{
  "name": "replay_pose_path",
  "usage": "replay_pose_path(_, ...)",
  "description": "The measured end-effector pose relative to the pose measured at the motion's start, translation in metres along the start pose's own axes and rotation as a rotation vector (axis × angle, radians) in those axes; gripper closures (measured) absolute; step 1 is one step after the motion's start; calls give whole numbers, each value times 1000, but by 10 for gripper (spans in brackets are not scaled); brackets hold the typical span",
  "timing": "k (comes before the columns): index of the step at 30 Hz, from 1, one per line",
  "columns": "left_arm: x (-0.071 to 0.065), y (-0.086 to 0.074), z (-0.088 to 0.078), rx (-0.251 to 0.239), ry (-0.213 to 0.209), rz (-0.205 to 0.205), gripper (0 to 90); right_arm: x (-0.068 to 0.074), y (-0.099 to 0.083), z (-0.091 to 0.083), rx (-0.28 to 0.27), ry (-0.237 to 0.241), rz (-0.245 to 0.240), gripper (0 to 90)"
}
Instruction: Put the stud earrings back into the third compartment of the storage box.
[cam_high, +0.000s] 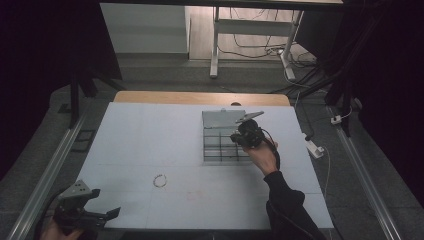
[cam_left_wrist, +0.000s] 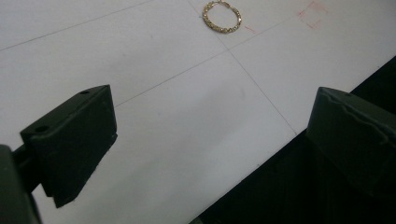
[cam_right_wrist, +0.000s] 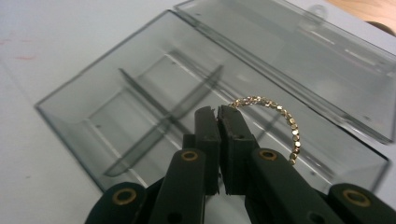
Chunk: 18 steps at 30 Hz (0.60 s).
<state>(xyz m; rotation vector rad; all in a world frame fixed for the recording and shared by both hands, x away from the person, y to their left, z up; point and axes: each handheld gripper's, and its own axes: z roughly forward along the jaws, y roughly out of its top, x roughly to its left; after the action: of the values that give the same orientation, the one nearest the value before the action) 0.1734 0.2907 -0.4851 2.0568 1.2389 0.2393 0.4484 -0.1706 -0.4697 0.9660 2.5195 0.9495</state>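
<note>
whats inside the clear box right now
The box lies open with its lid folded back. Only dividers show in the compartments; no item rests there. The right gripper holds a gold bracelet over it, covering part of the near compartments.

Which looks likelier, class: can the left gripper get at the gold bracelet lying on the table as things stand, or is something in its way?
Probably yes. The left gripper is open at the table's near edge, and only bare table lies between it and the gold bracelet. The right gripper is away over the clear box.
</note>
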Motion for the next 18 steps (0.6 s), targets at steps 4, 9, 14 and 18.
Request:
replay_pose_path(4,0,0,0,1,-2,1,17,-11,-4,-1,2,-26,24,871)
replay_pose_path(9,0,0,0,2,-3,-2,18,-21,-9,1,2,-49,49,871)
replay_pose_path(14,0,0,0,3,-3,0,19,-25,-12,6,16,-53,70,871)
replay_pose_path(18,0,0,0,3,-3,-2,19,-26,-14,10,15,-65,71,818)
